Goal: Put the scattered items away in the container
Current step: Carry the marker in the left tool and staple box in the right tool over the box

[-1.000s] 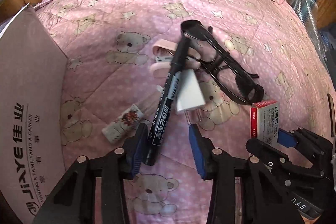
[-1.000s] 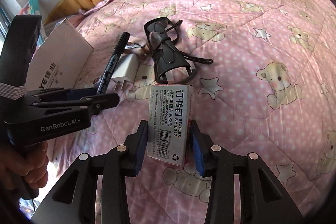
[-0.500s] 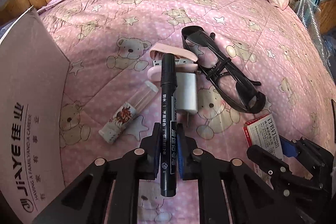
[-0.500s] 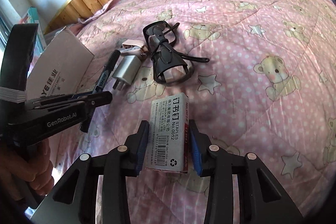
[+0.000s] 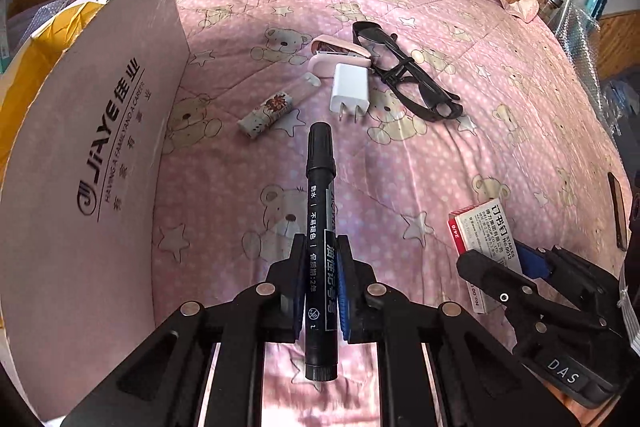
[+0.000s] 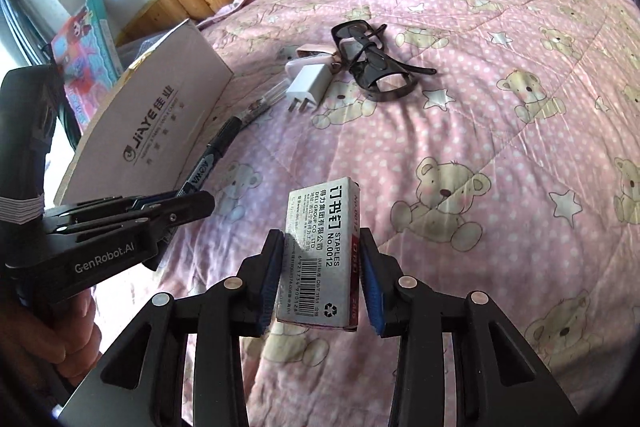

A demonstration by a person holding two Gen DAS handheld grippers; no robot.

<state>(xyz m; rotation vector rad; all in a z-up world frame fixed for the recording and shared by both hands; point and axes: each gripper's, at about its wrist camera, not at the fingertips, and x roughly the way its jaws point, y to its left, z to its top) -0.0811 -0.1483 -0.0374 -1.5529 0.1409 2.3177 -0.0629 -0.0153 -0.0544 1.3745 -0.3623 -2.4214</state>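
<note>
Black marker (image 5: 320, 227) sits clamped in the left gripper (image 5: 320, 283) beside the cardboard box (image 5: 92, 163); the right gripper (image 6: 320, 275) pinches a staple box (image 6: 320, 255).

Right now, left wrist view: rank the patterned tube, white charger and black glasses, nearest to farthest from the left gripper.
From the left gripper, which is shut on the black marker:
1. Patterned tube, ahead and slightly left, toward the cardboard box.
2. White charger, straight ahead, prongs facing the gripper.
3. Black glasses, ahead and to the right, beyond the charger.
</note>
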